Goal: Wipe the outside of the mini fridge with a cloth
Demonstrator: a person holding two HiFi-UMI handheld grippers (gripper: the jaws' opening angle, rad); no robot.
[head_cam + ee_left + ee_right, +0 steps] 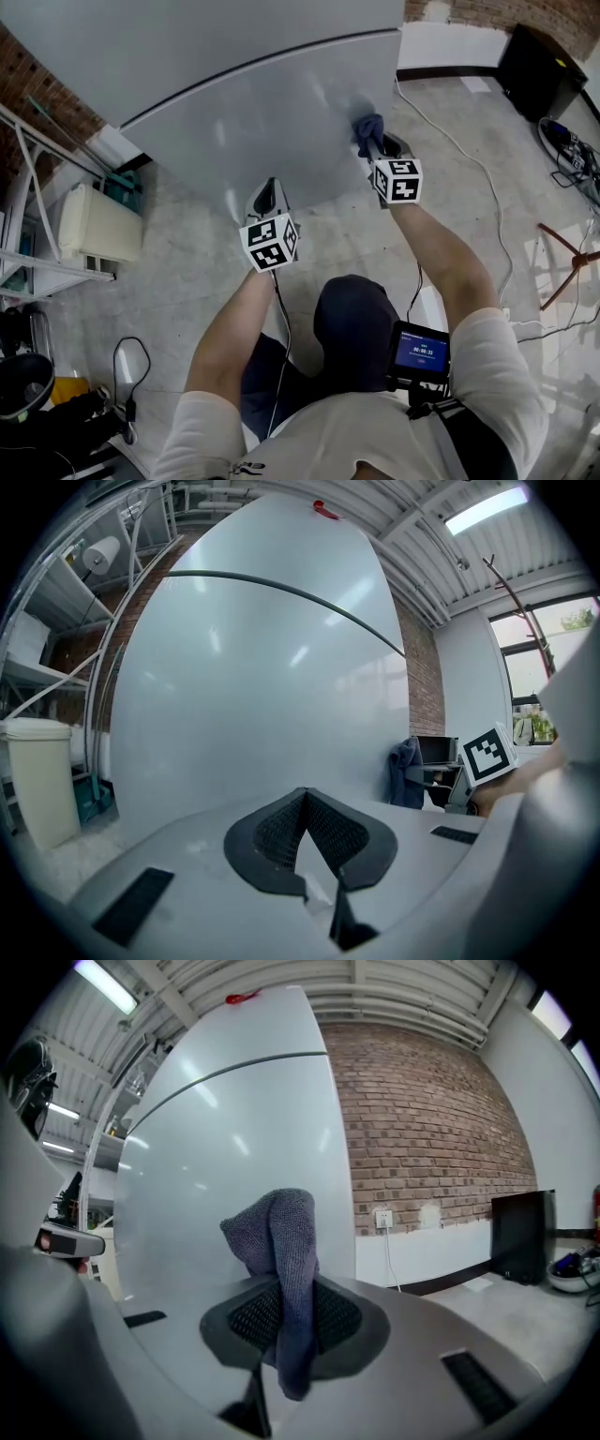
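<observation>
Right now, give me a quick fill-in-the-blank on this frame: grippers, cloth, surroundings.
1. The gripper pinching the blue-grey cloth against the fridge is the ____ one.
2. The left gripper has its jaws ____, with nothing between them.
3. The wall beside the fridge is made of ____.

Missing words: right; shut; brick

I'm calling this a workshop-type unit: brick wall (422, 1129) centre-right, bare concrete floor (187, 281), metal shelving (56, 266) far left, loose cables (568, 148) upper right.
</observation>
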